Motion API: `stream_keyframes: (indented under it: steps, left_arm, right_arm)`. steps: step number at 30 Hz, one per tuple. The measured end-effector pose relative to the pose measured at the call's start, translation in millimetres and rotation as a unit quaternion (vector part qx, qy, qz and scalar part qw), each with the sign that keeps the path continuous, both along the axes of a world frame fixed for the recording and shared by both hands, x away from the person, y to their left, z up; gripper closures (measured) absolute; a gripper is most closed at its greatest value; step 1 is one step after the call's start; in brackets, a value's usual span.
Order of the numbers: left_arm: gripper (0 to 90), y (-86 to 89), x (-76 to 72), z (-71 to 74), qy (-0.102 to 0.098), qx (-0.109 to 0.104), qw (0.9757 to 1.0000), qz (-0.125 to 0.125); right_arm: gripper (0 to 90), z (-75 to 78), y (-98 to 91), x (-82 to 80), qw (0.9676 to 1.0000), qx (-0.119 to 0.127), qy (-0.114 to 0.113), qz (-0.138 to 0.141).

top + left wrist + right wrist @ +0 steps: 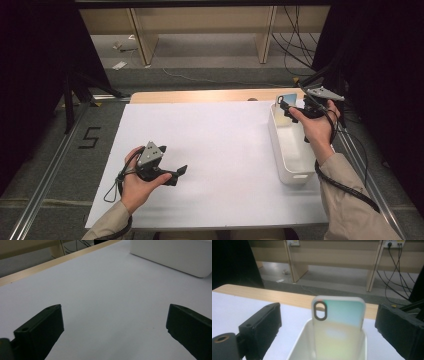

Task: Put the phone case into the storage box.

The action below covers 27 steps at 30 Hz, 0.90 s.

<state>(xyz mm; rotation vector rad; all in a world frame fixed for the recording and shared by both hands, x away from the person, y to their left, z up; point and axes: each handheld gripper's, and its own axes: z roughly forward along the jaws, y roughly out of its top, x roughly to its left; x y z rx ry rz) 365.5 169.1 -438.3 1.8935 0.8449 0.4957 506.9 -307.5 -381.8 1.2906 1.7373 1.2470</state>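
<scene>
Now the phone case [338,325] stands tall in the far end of the white bin [289,150], its camera hole on top. The right tool [286,106] is spread wide beside it, not pinching. The left tool [181,171] is spread over the table [220,150].

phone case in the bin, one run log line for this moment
right gripper: open | pastel phone case: upright in white plastic bin, unheld | left gripper: open over table

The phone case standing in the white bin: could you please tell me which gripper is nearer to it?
Right. The right gripper hovers at the bin's far end, just beside the phone case, fingers open. The left gripper sits far across the table, open.
</scene>
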Motion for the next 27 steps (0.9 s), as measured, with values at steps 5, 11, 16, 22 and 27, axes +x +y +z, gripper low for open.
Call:
stream_keyframes:
  steps: [5,11,16,22,27]
  left_arm:
    - [0.6,0.1,0.0,-0.1,0.0,0.0,1.0,0.0]
    - [0.6,-0.1,-0.2,0.6,-0.002,0.002,1.0,-0.001]
    - [0.6,-0.8,-0.4,0.4,-0.002,0.001,1.0,-0.001]
    - [0.6,-0.7,-0.2,0.3,-0.002,0.002,1.0,-0.001]
    - [0.6,-1.0,-0.5,0.5,-0.002,0.002,1.0,-0.001]
  right_arm:
    - [8.8,1.3,5.3,-8.6,0.9999,-0.002,0.001,0.016]
    - [9.5,2.4,14.7,-21.5,0.9992,-0.006,0.003,0.039]
    - [10.8,2.2,20.7,-29.8,0.9984,-0.012,0.0,0.055]
    - [13.0,1.2,28.6,-39.9,0.9969,-0.012,0.0,0.078]
    - [14.3,0.6,39.5,-47.5,0.9943,-0.009,-0.001,0.106]
